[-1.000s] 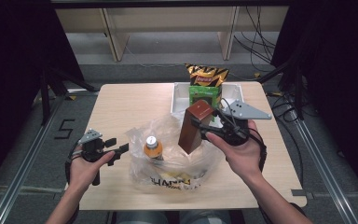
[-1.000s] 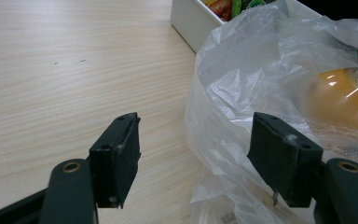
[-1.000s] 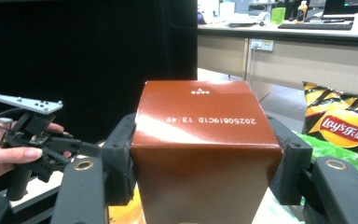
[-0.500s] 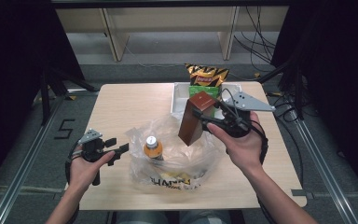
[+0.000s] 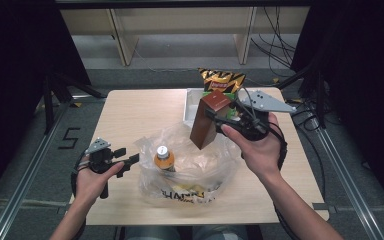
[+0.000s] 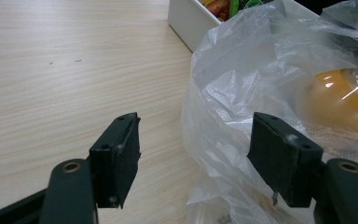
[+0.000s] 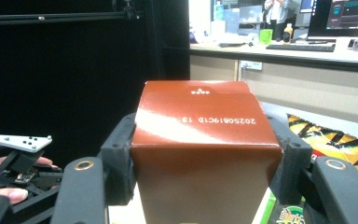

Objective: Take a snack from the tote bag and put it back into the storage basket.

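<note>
Box [image 5: 211, 120], clamped tilted in your right gripper [image 5: 228, 119], could miss the bag [image 5: 192, 165]; left gripper [image 5: 130, 161] gapes idle.

L gripper [image 5: 130, 161]: low at table's left edge, jaws apart, nothing between pads. R gripper [image 5: 215, 120]: raised, tilted, jaws clamped on box [image 5: 208, 120]; R forearm reaches in from below.
</note>
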`<state>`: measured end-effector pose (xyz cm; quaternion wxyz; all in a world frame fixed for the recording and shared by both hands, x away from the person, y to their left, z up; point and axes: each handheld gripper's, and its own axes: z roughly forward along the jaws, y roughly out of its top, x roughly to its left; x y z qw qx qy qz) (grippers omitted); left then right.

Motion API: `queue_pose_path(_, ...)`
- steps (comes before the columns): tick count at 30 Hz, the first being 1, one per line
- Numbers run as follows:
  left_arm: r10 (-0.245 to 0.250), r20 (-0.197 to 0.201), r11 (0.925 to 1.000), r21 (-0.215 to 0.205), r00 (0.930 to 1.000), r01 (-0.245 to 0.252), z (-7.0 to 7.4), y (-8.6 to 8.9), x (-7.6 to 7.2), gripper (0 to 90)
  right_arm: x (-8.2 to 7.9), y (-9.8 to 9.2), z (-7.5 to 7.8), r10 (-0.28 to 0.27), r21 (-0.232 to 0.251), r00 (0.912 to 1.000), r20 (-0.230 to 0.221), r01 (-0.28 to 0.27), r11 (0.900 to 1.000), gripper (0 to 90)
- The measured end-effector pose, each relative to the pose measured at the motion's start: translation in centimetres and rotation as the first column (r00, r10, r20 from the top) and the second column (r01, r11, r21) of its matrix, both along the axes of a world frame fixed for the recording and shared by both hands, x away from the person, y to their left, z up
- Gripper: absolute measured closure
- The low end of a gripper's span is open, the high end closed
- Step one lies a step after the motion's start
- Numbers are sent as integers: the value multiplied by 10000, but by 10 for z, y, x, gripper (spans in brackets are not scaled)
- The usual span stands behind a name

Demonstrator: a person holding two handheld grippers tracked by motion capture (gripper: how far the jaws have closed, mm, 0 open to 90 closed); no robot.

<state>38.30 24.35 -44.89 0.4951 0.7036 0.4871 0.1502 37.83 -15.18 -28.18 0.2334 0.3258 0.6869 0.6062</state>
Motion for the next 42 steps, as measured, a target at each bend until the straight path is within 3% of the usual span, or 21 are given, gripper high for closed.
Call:
queue_pose_path(5,72,5,10000,40,10000,-72,1,0,-1,328,2,-1,4,-141,-48,9997,179,142,9999,392)
queue_pose_path(14,-31,47,10000,94,10000,30,1,-1,-1,328,7,-6,9,-415,69,9991,100,414,9991,392)
queue_pose_path(16,-21,28,10000,79,10000,21,1,-1,-1,328,9,-8,9,-460,-8,9985,299,460,9989,392)
queue_pose_path(18,-23,11,10000,24,10000,23,1,-2,-1,328,9,-8,10,-524,205,9986,76,522,9984,392)
queue_pose_path(38,-125,21,9999,81,9999,125,0,-2,-1,328,18,-19,17,-922,220,9950,371,914,9956,392)
queue_pose_path(39,-141,19,9999,78,9999,141,0,-2,-1,328,17,-19,18,-959,365,9953,126,954,9948,392)
queue_pose_path(41,-94,35,9999,121,9999,94,0,-2,-1,328,18,-21,18,-1042,268,9941,299,1034,9943,392)
queue_pose_path(42,-89,39,9999,119,10000,88,0,-2,-1,328,18,-21,19,-1074,337,9941,175,1068,9937,392)
